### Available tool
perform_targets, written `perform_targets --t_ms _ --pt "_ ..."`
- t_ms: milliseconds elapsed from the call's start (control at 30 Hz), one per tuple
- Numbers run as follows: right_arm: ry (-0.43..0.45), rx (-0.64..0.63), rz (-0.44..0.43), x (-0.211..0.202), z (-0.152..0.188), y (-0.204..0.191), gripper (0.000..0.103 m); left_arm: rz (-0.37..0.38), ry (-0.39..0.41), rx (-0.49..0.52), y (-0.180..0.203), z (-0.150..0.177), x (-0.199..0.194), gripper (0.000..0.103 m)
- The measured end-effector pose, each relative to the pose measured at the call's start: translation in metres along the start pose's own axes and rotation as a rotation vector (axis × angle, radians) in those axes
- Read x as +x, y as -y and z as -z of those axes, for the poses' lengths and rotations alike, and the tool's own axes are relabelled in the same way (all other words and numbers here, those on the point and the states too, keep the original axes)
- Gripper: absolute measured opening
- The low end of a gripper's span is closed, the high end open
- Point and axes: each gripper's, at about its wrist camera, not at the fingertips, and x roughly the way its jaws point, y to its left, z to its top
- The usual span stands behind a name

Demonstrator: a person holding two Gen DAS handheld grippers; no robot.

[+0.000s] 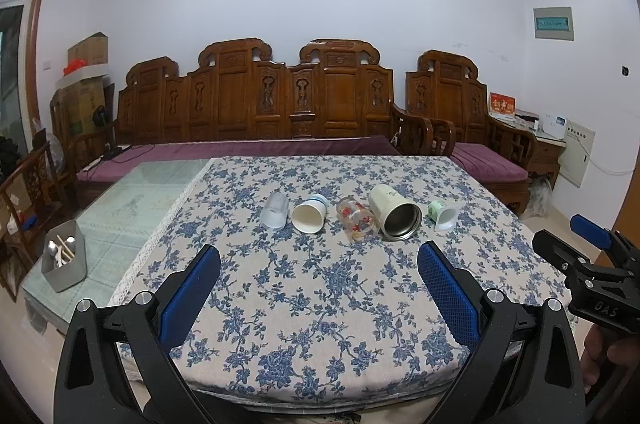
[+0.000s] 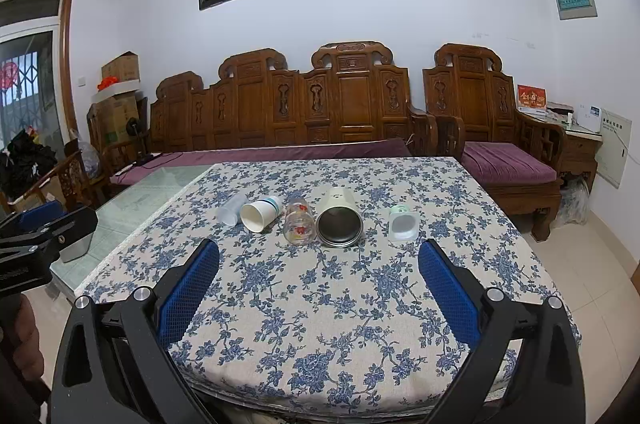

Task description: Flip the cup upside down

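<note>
Several cups lie on their sides in a row on the floral tablecloth (image 1: 320,288): a frosted clear cup (image 1: 275,210), a white paper cup (image 1: 309,213), a glass with red flowers (image 1: 356,218), a cream steel-lined tumbler (image 1: 394,211) and a small green-and-white cup (image 1: 442,215). The right wrist view shows the same row: frosted cup (image 2: 232,209), paper cup (image 2: 260,214), glass (image 2: 299,221), tumbler (image 2: 340,220), small cup (image 2: 403,222). My left gripper (image 1: 320,264) is open and empty, short of the row. My right gripper (image 2: 320,264) is open and empty, also short of it.
A metal cutlery holder (image 1: 64,262) stands on the bare glass tabletop to the left. A carved wooden sofa (image 1: 256,104) with purple cushions runs behind the table. The right gripper's body (image 1: 592,272) shows at the right edge of the left wrist view.
</note>
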Motion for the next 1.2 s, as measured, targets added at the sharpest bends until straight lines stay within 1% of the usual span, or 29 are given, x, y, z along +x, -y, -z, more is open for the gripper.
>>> perform_targets --t_ms 633,867,1200 --pt "-0.003 0.002 0.000 -0.001 -0.003 -0.002 0.100 -0.004 -0.012 -0.001 -0.002 0.004 0.007 0.095" --pt "-0.005 -0.002 -0.004 0.000 0.001 -0.005 0.100 -0.006 -0.016 -0.002 -0.002 0.006 0.009 0.095" --pt "-0.037 0.003 -0.021 0.012 0.010 -0.006 0.100 -0.011 -0.051 -0.007 -0.009 0.012 0.021 0.095"
